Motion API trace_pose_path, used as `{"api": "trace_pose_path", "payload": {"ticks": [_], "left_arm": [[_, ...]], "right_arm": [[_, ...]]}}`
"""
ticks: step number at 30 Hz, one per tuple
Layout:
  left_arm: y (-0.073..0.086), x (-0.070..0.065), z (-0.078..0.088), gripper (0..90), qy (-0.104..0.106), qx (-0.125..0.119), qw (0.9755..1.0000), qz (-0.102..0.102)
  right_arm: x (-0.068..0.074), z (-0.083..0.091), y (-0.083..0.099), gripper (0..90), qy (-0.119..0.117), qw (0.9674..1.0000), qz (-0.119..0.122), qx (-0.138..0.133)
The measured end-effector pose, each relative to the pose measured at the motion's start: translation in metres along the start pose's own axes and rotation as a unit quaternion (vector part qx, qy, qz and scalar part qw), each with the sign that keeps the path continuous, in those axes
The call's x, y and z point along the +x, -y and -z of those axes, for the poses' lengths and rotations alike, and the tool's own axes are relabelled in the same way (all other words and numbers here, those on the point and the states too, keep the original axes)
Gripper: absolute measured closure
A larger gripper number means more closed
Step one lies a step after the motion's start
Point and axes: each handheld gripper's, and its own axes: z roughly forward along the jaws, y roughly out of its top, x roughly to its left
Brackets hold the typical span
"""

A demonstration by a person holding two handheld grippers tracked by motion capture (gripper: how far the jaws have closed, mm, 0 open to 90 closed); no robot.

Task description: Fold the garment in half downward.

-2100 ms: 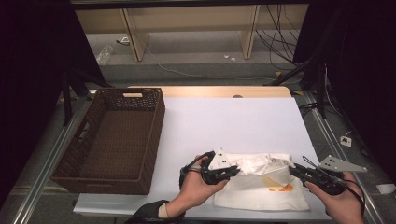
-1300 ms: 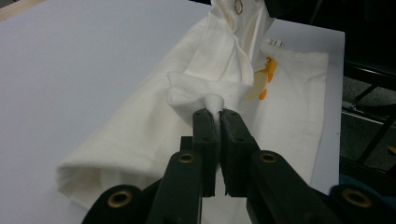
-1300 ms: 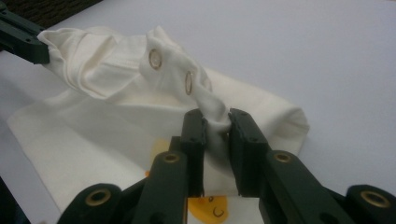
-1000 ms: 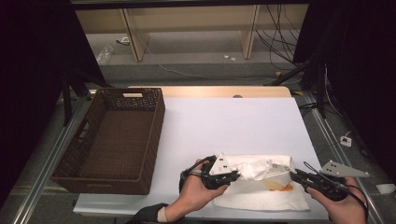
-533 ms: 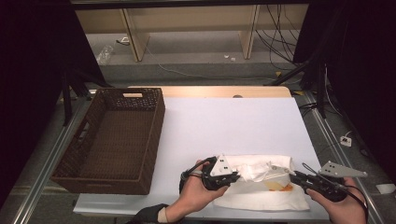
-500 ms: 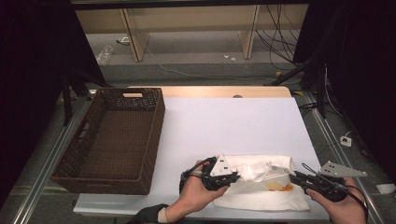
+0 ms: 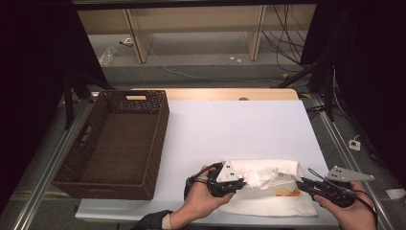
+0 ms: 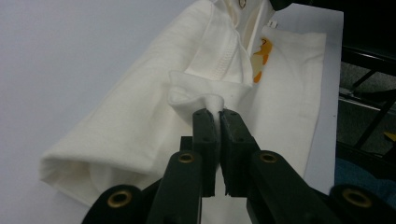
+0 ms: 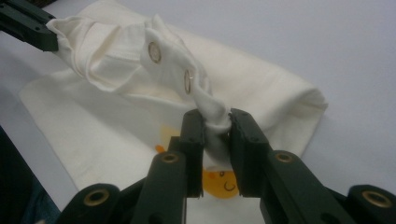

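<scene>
The white worktop (image 7: 239, 124) stretches wide, with a dark woven basket (image 7: 115, 143) at its left and a white garment (image 7: 273, 187) lying at the near edge, right of centre. The left gripper (image 7: 239, 181) has its jaws pinching a fold at the garment's left end; the right gripper (image 7: 302, 182) has its jaws clamped on a twisted tuft of cloth by the neckline. To fold well, I reckon both hands should lift together, keep the cloth taut between them and lay it over evenly, without tugging either pinch loose. Up close, the left gripper view shows a stitched hem (image 8: 219, 60) and just how little cloth sits between those jaws. The right gripper view picks out two metal snaps (image 9: 154, 51) and an orange print with a smiling face (image 9: 219, 179), mere smudges from above.
</scene>
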Motion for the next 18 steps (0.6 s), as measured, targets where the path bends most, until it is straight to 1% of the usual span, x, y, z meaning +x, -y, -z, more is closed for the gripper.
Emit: {"api": "trace_pose_path", "payload": {"ticks": [8, 16, 18], "left_arm": [[0.0025, -0.0018, -0.0024, 85.0, 0.004, 0.006, 1.0, 0.0], [0.003, -0.0024, -0.0026, 85.0, 0.006, 0.012, 0.9999, -0.003], [0.0038, -0.003, -0.0028, 85.0, 0.008, 0.013, 0.9999, -0.003]], "right_arm": [[0.0001, -0.001, 0.0007, 76.1, -0.003, 0.9999, 0.001, 0.012], [0.0002, -0.0002, 0.0013, 76.1, -0.012, 0.9996, 0.006, 0.027], [0.0002, 0.0, 0.002, 76.1, -0.013, 0.9994, 0.003, 0.031]]}}
